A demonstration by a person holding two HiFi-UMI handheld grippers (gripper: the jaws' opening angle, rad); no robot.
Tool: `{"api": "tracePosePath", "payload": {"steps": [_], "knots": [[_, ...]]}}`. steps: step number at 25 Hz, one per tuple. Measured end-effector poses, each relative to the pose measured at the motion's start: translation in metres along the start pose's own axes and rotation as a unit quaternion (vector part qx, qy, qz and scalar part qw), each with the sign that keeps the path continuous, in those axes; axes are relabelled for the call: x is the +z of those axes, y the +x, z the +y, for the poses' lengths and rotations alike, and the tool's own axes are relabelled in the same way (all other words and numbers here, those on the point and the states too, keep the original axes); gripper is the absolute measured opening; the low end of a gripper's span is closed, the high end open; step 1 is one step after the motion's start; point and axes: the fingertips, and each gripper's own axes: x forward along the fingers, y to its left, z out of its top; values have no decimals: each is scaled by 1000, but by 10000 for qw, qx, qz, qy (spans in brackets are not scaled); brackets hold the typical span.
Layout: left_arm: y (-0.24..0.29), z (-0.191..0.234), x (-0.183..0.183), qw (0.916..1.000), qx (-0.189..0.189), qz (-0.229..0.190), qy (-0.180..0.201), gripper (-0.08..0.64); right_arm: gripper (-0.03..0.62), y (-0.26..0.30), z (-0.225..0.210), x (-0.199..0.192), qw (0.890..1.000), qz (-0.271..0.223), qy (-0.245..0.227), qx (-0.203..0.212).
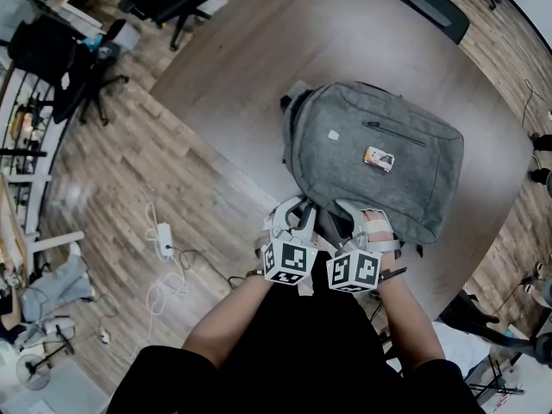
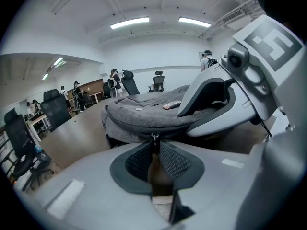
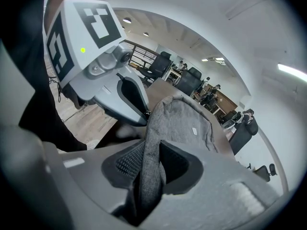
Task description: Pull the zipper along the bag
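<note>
The person's forearms fill the head view at 6 o'clock, and just above them sit the two marker cubes. From there the left hand-held gripper and the right hand-held gripper both reach up to the near edge of the grey bag. The bag lies flat on the round worktop, spreading from centre towards 2 o'clock.

In the left gripper view the jaws stand narrowly apart. The zipper pull sits right at their tips, at 12 o'clock from the pads, with a gap showing below it. The pads do not seem to press on it.

In the right gripper view the jaws are clamped on a fold of the bag's grey cloth, which rises from 6 o'clock between the pads.

The main risk, as I judge it, is the left side. With that slack around the pull, any draw along the seam would let the tab slip out. If the right grip gives, the bag could drag across the worktop or bunch up, jamming the slider.
</note>
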Motion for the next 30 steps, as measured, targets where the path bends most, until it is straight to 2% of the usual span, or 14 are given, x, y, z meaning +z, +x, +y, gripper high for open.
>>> {"api": "tracePosePath", "payload": {"steps": [3, 8, 16, 22, 26, 30], "knots": [[0, 0, 2, 10000, -25, -23, -13, 23, 98, -1, -1, 0, 10000, 6, -3, -5], [-5, 0, 8, 9997, -124, -169, -117, 25, 95, -5, -4, 2, 10000, -9, 27, -16], [-7, 2, 2, 9981, -314, -24, -521, 25, 75, -10, 1, -7, 9997, -47, -240, 11], [-11, 11, 5, 9986, -431, 14, -297, 26, 71, -23, 3, -14, 9985, -230, -488, 123], [-13, 4, 7, 9973, -736, 54, -63, 28, 71, -34, 6, -23, 9944, -484, -863, 372], [-11, -6, 10, 9940, -1084, 121, 19, 28, 67, -43, 6, -37, 9897, -639, -1109, 645]]}}
